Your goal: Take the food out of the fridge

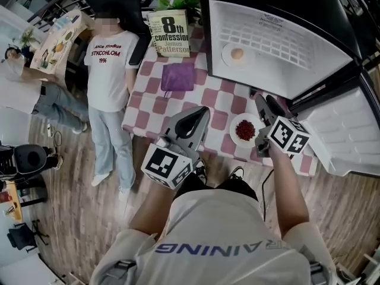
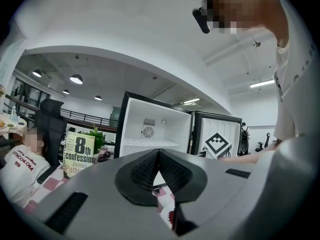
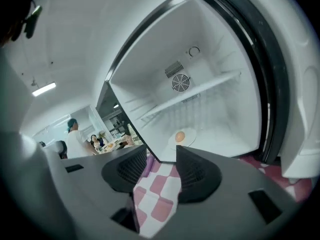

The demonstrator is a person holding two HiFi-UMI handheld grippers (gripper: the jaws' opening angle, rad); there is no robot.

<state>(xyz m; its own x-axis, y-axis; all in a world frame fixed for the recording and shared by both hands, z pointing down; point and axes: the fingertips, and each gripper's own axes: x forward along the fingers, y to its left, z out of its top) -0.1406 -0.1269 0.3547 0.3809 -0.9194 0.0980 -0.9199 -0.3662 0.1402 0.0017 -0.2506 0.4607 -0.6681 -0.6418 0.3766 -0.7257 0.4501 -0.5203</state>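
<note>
The egg (image 1: 237, 53) sits on its saucer (image 1: 226, 60) inside the fridge (image 1: 285, 46), upper right of frame. It looks light and brittle, so grip the saucer's rim. Right claw (image 3: 162, 166) gapes empty; left claw (image 2: 158, 156) is closed.

Your left gripper (image 2: 158, 152) has its jaws closed tip to tip, with nothing between them. Straight past them is the open fridge (image 2: 150, 115), white inside, with a round fan vent (image 2: 148, 132) on the back wall and a shelf (image 2: 150, 143) just below it. Its door (image 2: 230, 126) swings out to the right. A marker cube (image 2: 216, 144) shows in front of the door, and your forearm (image 2: 246, 157) runs back from it. Left of the fridge a book (image 2: 78, 154) stands upright, "8th confession" on its cover, with a green plant (image 2: 96, 136) behind it. It stands on a pink-white checked cloth (image 2: 50, 183). At far left is a person in a white T-shirt (image 2: 20, 166), with a dark chair back (image 2: 50, 123) above. Under the jaws there's a sliver of something red on white (image 2: 171, 218), too small to tell.
</note>
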